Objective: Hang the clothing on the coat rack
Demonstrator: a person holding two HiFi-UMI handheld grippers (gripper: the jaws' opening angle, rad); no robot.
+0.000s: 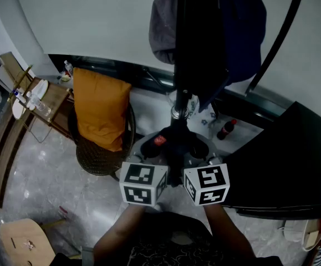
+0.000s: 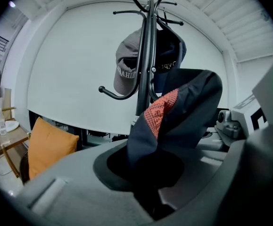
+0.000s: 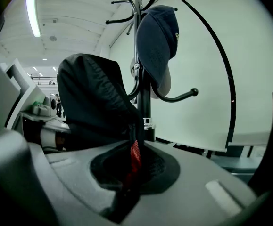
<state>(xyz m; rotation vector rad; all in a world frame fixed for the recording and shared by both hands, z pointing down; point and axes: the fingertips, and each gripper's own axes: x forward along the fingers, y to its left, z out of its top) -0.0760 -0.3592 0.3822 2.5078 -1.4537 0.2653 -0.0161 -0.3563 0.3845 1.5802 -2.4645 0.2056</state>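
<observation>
The black coat rack [image 2: 144, 65] stands at twelve o'clock of both grippers; the dark garment [image 2: 183, 107] with a red patch bunches just before its pole; a grey cap [image 2: 127, 69] and a navy cap [image 3: 157, 46] hang on the hooks above. The left gripper [image 2: 149, 192] and the right gripper [image 3: 127, 192] each pinch the garment's fabric.

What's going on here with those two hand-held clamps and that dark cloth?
A person holds a gripper in each hand. The left gripper and the right gripper are both shut on one dark garment with a red patch, held up bunched in front of the black coat rack. It is not on a hook yet. A grey cap and a navy cap already hang on the rack.
</observation>
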